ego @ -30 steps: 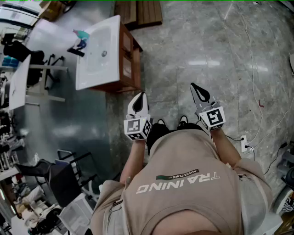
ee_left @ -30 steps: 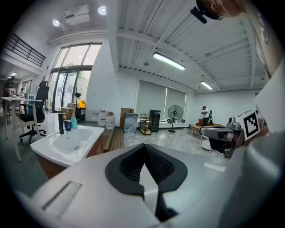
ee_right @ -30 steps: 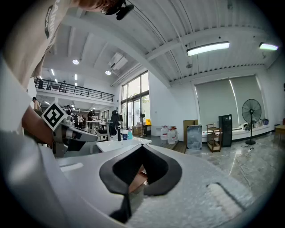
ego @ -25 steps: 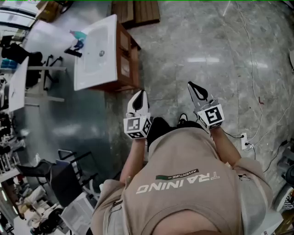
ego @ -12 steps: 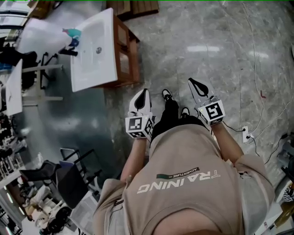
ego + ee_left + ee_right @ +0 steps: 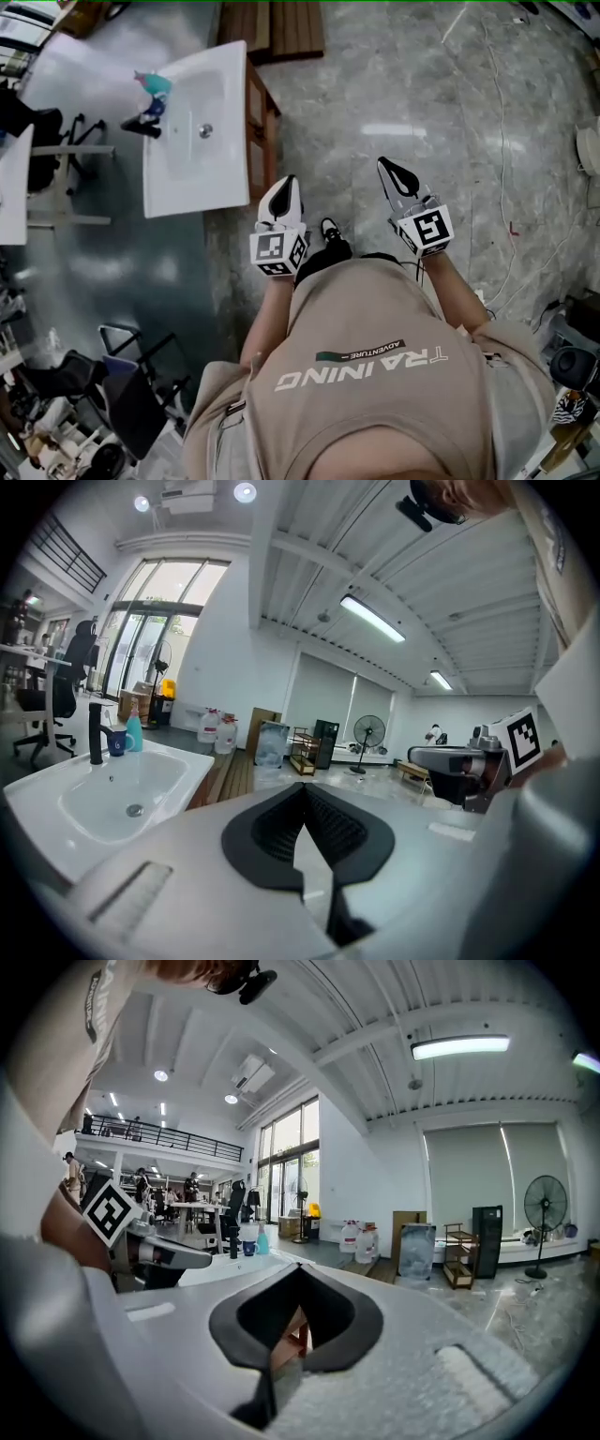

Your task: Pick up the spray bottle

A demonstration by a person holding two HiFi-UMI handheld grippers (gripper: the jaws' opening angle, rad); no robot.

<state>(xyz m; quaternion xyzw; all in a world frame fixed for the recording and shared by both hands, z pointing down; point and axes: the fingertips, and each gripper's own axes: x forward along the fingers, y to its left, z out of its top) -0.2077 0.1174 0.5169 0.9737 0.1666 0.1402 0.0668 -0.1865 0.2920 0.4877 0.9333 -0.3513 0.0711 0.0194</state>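
Faucet (image 6: 139, 125) and mug (image 6: 157, 106) crowd the spray bottle (image 6: 153, 82) at the sink's (image 6: 192, 178) far edge, well apart from my left gripper (image 6: 285, 182) and right gripper (image 6: 387, 166), both pressed together, empty.

White washbasin (image 6: 192, 178) on a wooden cabinet (image 6: 261, 112), round drain (image 6: 205, 130) at mid-bowl. Black faucet (image 6: 95, 733) upright at the basin's far rim, blue mug (image 6: 116, 742) just beside it. Grey marble floor (image 6: 422, 84), glossy with light glare. Wooden slatted platform (image 6: 272, 28) beyond the cabinet. Thin cables (image 6: 511, 122) trail across the floor to the right. Black office chairs (image 6: 131, 375) lower left. Along the far wall: water jugs (image 6: 208, 726), an open shelf rack (image 6: 305, 752), a pedestal fan (image 6: 369, 733).
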